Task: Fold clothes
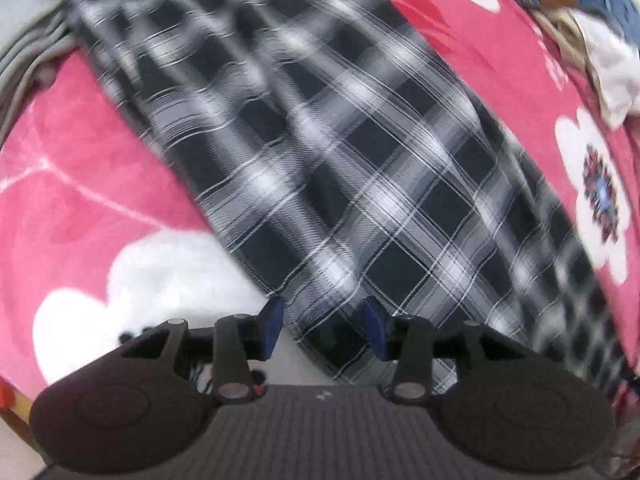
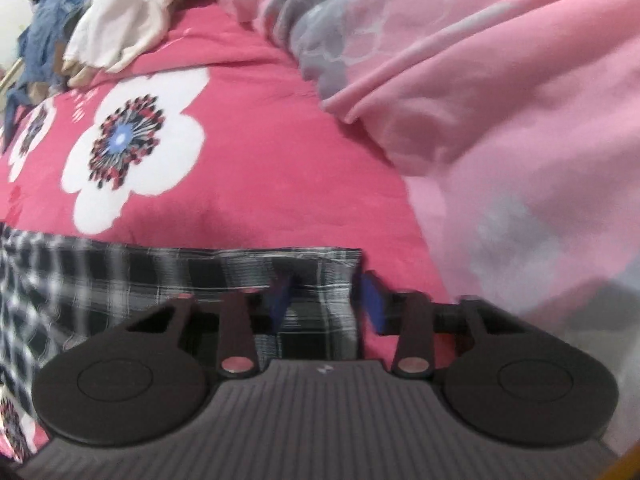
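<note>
Bedspread (image 1: 92, 168): pink, white flowers, under everything you see.
Plaid garment (image 1: 328, 184): spread diagonally across it.
Your left gripper (image 1: 324, 326): jaws apart over the plaid's end, gripping nothing.
Your right gripper (image 2: 326, 300): jaws apart around the plaid's corner.

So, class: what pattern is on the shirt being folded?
Black, grey and white checks on the shirt; clearest in the left wrist view.

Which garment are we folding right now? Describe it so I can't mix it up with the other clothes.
On the bright pink flowered blanket, look for the long flat strip running diagonally under the left gripper: the plaid garment. It is the only black-and-white checked piece; the grey fabric and the denim-and-white pile are plain.
</note>
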